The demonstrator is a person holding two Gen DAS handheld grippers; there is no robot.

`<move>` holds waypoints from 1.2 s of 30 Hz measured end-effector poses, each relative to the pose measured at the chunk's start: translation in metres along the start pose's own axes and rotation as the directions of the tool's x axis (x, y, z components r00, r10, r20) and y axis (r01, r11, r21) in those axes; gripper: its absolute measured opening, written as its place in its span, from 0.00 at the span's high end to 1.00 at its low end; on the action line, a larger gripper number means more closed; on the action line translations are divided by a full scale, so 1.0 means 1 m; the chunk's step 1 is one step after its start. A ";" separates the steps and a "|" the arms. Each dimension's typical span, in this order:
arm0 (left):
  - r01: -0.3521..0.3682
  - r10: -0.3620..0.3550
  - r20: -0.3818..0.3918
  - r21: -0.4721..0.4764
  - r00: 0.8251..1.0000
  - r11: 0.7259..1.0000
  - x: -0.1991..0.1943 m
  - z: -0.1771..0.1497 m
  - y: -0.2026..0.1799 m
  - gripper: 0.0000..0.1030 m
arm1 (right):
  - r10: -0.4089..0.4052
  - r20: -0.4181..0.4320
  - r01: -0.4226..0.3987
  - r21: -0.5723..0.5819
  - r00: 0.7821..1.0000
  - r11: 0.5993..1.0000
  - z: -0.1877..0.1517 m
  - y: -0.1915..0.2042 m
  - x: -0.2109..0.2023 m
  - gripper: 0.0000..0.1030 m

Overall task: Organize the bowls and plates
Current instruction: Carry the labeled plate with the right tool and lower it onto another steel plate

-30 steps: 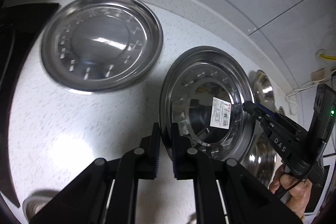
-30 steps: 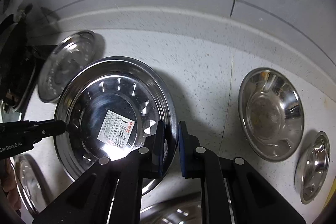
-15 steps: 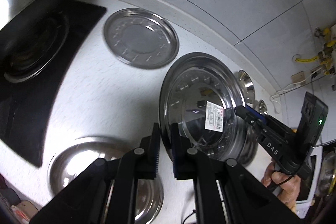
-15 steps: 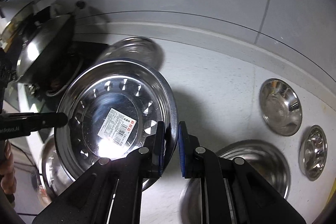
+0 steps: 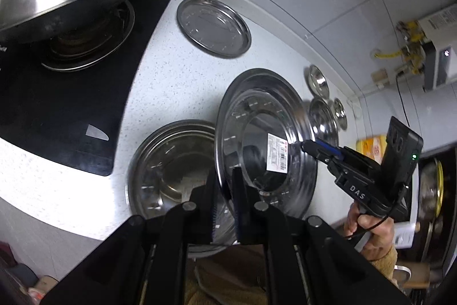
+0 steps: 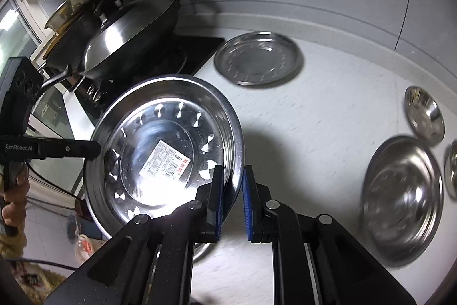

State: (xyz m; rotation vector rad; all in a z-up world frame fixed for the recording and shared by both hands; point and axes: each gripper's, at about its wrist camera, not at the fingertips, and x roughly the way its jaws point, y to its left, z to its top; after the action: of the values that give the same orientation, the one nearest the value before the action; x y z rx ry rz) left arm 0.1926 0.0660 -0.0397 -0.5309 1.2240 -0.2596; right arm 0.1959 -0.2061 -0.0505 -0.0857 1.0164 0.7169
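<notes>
Left tongs are clenched on the near rim of a large steel plate, the pads pressing either face of the rim. Right tongs grip the opposite rim of the same plate; their blue pads bracket the edge, and the gap on the outer pad's side is too unclear to confirm full contact. Each tool shows in the other's view: the right tongs meet the plate's far edge, and the left tongs do likewise. The plate is held between the two tools, tilted and clear of the tabletop. A white barcode label sits in its centre.

Directly beneath it in the left view lies a second large plate flat on the tabletop. A smaller flat plate rests further back, near the wall. To the right stand a medium bowl and small bowls, well apart from the held plate.

A black stove adjoins the tabletop on the left, bearing a lidded wok. A person's hand holds the right tool's handle.
</notes>
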 end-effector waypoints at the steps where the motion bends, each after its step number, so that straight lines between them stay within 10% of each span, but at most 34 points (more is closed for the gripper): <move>1: -0.003 0.003 -0.008 0.021 1.000 1.000 -0.004 0.001 0.001 0.92 | -0.002 -0.001 0.002 0.010 1.000 1.000 -0.001 0.003 0.000 0.88; 36: -0.018 0.039 -0.274 0.080 0.961 0.997 0.086 -0.030 0.078 0.92 | -0.032 -0.158 0.065 0.209 0.987 0.976 -0.052 0.021 0.077 0.88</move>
State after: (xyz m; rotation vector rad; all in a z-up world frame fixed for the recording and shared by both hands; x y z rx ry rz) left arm 0.1854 0.0849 -0.1580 -0.4189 1.4849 -0.3642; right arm 0.1693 -0.1711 -0.1352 0.0213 1.2298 0.5591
